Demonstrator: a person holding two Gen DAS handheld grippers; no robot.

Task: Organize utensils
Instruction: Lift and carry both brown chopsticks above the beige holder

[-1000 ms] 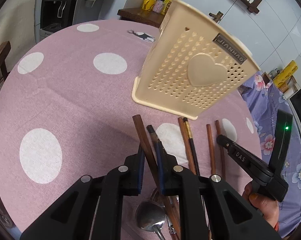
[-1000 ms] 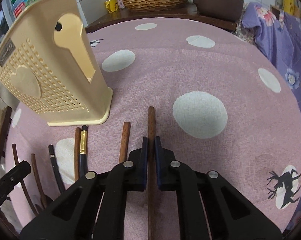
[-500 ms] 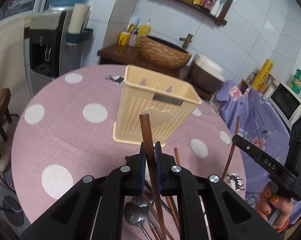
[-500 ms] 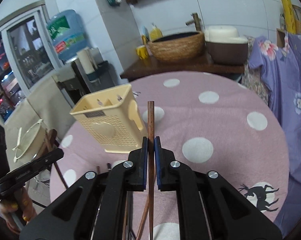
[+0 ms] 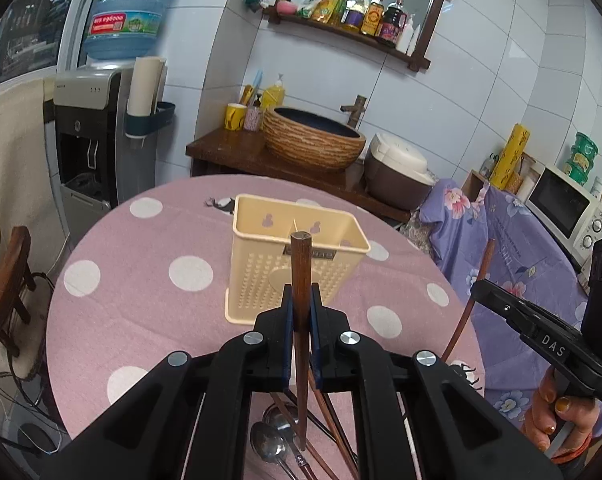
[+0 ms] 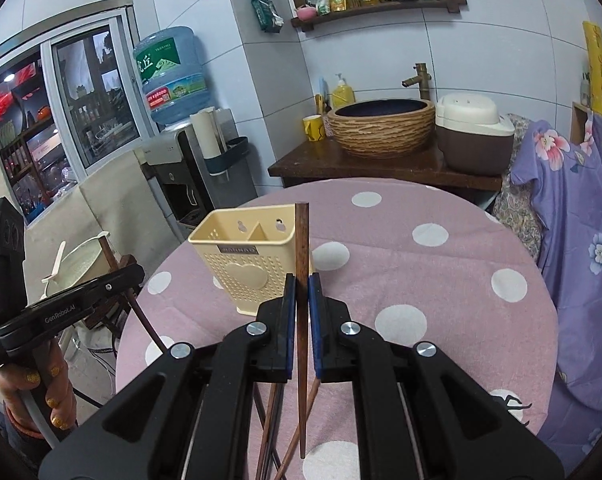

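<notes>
Brown wood shows between both sets of pads: the left gripper (image 5: 300,312) pinches a chopstick (image 5: 300,264) that stands nearly upright, its square butt end up and its thin tip hanging above the loose utensils, and the right gripper (image 6: 301,304) pinches a second chopstick (image 6: 301,248) the same way. Both sticks are clear of the table (image 5: 141,280), a round top under pink cloth with white dots. A cream holder (image 5: 261,248) stands upright near the table's middle, open at the top and split by a divider into two compartments; from each wrist view it lies beyond the held stick, apart from it. By the near edge, under the left gripper, lie two spoons (image 5: 269,436) and several more chopsticks (image 5: 333,420) in a loose heap. More sticks (image 6: 271,420) lie below the right gripper. A hand (image 5: 557,412) grips the right tool's handle off the table's right edge, over purple flowered cloth (image 5: 509,240)
</notes>
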